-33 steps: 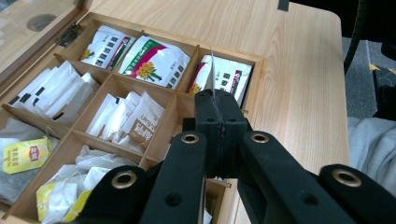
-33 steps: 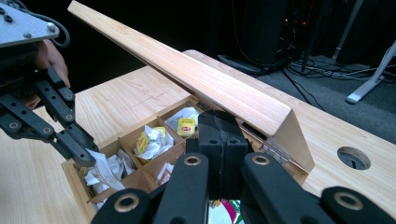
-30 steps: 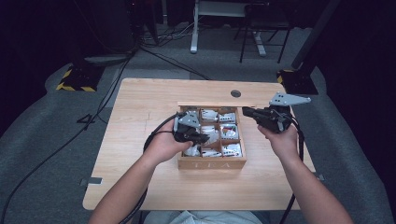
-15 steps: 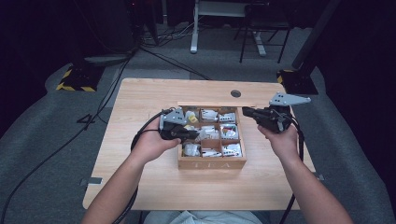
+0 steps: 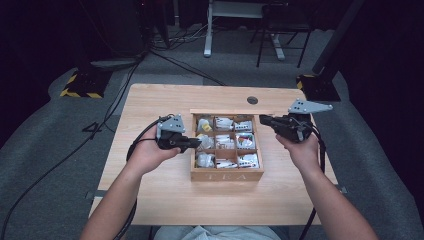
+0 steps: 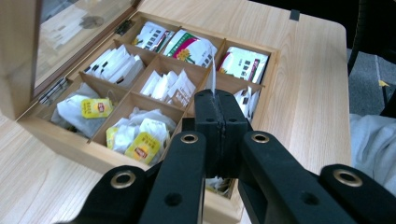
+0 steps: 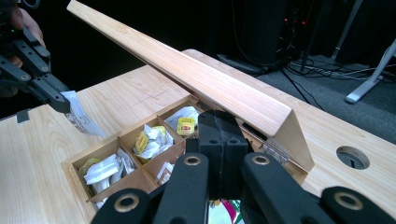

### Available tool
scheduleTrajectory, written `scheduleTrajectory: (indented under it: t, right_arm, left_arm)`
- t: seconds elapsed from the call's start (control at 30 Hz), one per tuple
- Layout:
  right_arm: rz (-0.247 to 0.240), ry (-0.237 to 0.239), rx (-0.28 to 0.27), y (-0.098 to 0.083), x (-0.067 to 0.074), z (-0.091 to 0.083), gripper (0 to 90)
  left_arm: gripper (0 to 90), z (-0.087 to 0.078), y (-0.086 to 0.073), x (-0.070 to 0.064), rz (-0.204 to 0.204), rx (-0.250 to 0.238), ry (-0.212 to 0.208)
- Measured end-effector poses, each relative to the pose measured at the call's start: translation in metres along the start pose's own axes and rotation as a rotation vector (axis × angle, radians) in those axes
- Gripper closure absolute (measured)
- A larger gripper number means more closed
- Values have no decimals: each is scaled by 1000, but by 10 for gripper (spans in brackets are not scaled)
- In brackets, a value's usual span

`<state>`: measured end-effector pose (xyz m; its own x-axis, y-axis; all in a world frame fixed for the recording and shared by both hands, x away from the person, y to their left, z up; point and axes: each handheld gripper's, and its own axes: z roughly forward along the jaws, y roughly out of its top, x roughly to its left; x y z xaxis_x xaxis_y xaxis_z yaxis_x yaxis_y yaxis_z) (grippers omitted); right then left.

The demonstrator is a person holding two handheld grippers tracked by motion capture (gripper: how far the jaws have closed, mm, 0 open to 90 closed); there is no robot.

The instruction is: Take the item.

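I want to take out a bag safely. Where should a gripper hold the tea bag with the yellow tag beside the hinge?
Probably pinch the yellow tag, which lies on top of the tea bag. Come from above, away from the raised lid; the compartment walls close its sides.

Left gripper (image 5: pixel 197 144), right gripper (image 5: pixel 264 120): black bodies, brass-ringed screws, grey three-cornered top plates, black cables; sleeves apparently none.

1. Table (image 5: pixel 150 200): evenly lit from above; surroundings are left dark.
2. High view: soft, slightly grainy.
3. Gripper views: sharp farther off; the near jaws are rendered slightly soft.
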<state>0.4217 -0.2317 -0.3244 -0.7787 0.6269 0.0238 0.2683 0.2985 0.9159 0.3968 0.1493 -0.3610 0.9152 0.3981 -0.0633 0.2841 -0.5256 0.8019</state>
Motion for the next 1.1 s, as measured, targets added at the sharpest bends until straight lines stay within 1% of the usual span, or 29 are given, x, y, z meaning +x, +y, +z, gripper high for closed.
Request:
scheduleTrajectory:
  t: [0.13, 0.17, 0.27, 0.4, 0.47, 0.53, 0.67, 0.7, 0.73, 0.97, 1.07, 1.1]
  right_arm:
    - [-1, 0, 0, 0, 0, 0, 900]
    - [-9, -4, -1, 0, 0, 0, 899]
    - [-13, -4, -2, 0, 0, 0, 900]
    - [-11, -3, -3, 0, 0, 0, 899]
    - [-11, -3, -3, 0, 0, 0, 900]
    - [-10, -2, -3, 0, 0, 0, 900]
    - [-9, -1, -4, 0, 0, 0, 899]
    - [-9, -1, -4, 0, 0, 0, 900]
    - [-9, -1, -4, 0, 0, 0, 899]
    - [-9, 1, -5, 0, -1, 0, 900]
    - [-8, -1, -4, 0, 0, 0, 899]
    - [-9, -1, -4, 0, 0, 1, 899]
  left_arm:
    - [896, -4, -5, 2, 4, 15, 12]
    - [896, -6, -7, 2, 2, 14, 14]
    - [896, -10, -10, 4, -1, 14, 22]
    - [896, -19, -16, 8, -19, 2, 33]
    - [896, -24, -19, 11, -30, -11, 39]
    - [896, -28, -22, 14, -33, -17, 44]
    - [896, -33, -28, 17, -36, -7, 70]
    - [896, -36, -31, 19, -36, -1, 87]
    - [896, -36, -31, 19, -36, -1, 87]
    - [896, -45, -40, 27, -50, 2, 123]
    - [895, -48, -44, 30, -44, 3, 131]
    - [895, -48, -45, 31, -48, 0, 136]
